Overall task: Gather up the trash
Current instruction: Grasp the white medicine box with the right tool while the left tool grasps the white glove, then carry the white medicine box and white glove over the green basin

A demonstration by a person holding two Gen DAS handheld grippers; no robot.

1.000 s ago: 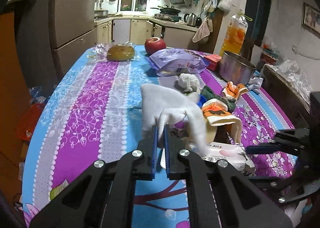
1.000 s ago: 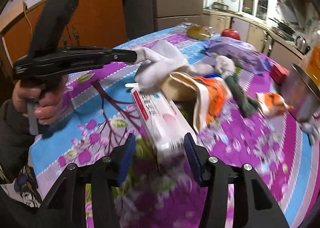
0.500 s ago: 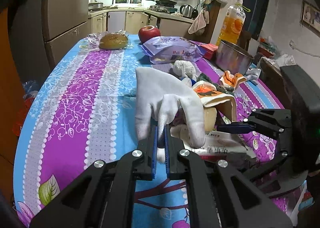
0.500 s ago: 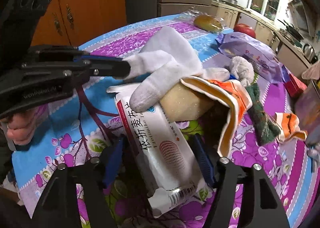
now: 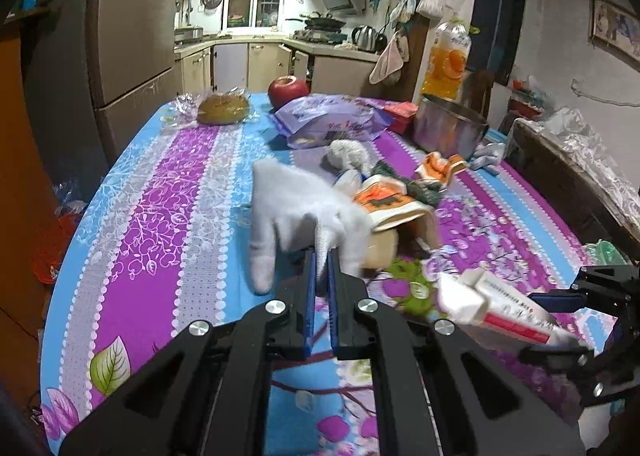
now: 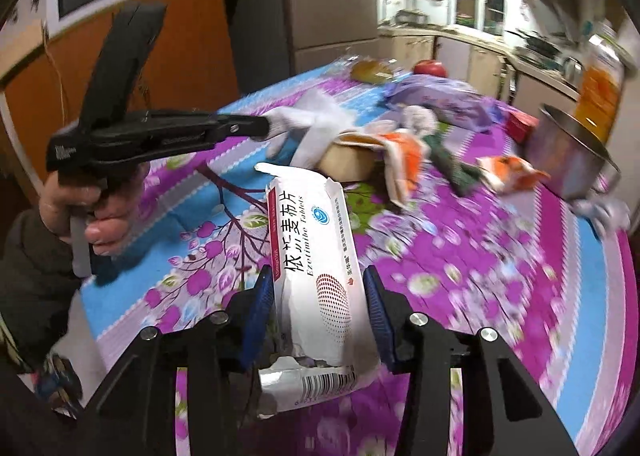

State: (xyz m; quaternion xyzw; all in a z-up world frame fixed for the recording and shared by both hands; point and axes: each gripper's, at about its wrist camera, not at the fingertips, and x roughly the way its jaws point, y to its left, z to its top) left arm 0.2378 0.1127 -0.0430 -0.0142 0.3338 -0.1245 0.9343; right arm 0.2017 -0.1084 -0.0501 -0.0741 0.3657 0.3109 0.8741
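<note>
The left gripper (image 5: 321, 270) has its two blue pads pressed together on one finger of a white glove (image 5: 298, 211), and the rest of the glove hangs limp above the flowered tablecloth (image 5: 160, 215). From the other side you can see a bare hand (image 6: 94, 211) squeezing that tool's trigger. The right gripper (image 6: 318, 288) is clamped across a white tablet box (image 6: 316, 256), one pad on each long side; the box's torn end points back toward the handle and its open flap points out over the table, clear of the cloth.

Just behind the glove lies a little heap: a tan round lump (image 5: 382, 248) under an orange-and-white wrapper (image 5: 390, 205), with a dark green rag (image 5: 424, 189) touching it. Farther back from the glove sit a purple bag (image 5: 332, 123), a red apple (image 5: 288, 89) and a wrapped bun (image 5: 222, 109). To the right of the heap stands a steel pot (image 5: 448, 129) with a juice bottle (image 5: 448, 59) behind it.
</note>
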